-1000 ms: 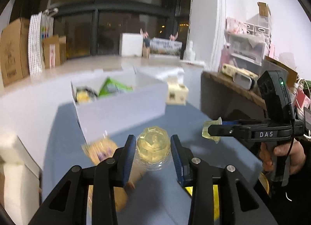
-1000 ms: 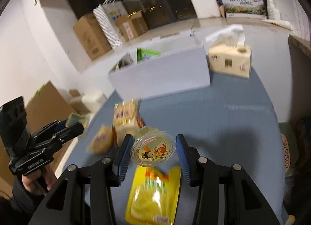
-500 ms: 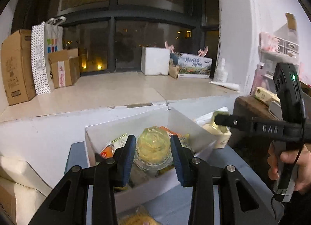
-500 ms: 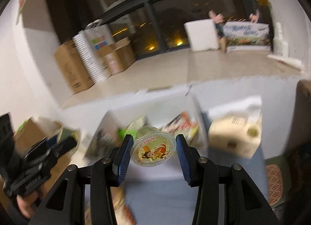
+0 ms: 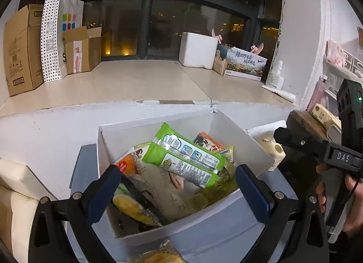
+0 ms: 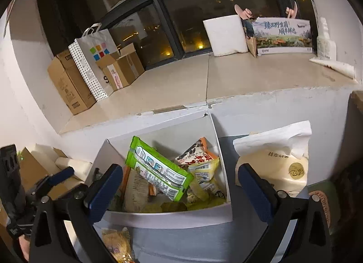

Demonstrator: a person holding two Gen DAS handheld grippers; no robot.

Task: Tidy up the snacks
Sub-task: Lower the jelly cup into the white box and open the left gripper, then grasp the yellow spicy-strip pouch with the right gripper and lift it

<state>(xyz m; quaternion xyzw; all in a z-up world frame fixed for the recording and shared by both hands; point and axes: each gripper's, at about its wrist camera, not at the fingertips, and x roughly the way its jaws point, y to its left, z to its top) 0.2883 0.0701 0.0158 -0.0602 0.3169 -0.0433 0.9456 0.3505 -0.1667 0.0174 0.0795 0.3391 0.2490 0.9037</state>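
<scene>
A white box (image 5: 247,140) (image 6: 168,218) on the blue table holds several snack packets, with a green packet (image 5: 183,158) (image 6: 156,170) on top. My left gripper (image 5: 177,185) is open and empty, held over the box's near side. My right gripper (image 6: 179,185) is open and empty, also over the box's near side. Each gripper shows in the other's view: the right one (image 5: 281,136) at the far right, the left one (image 6: 65,171) at the far left. A yellow snack packet (image 6: 116,243) (image 5: 156,257) lies on the table in front of the box.
A tissue pack (image 6: 279,160) (image 5: 270,147) stands right of the box. Behind the table is a raised ledge with cardboard boxes (image 5: 20,47), a dotted paper bag (image 5: 59,33) and a white foam box (image 5: 197,50). A shelf (image 5: 304,120) stands at the right.
Both grippers have opened and let go of their jelly cups, which are no longer between the fingers. Both views now look down into the white box from closer.
</scene>
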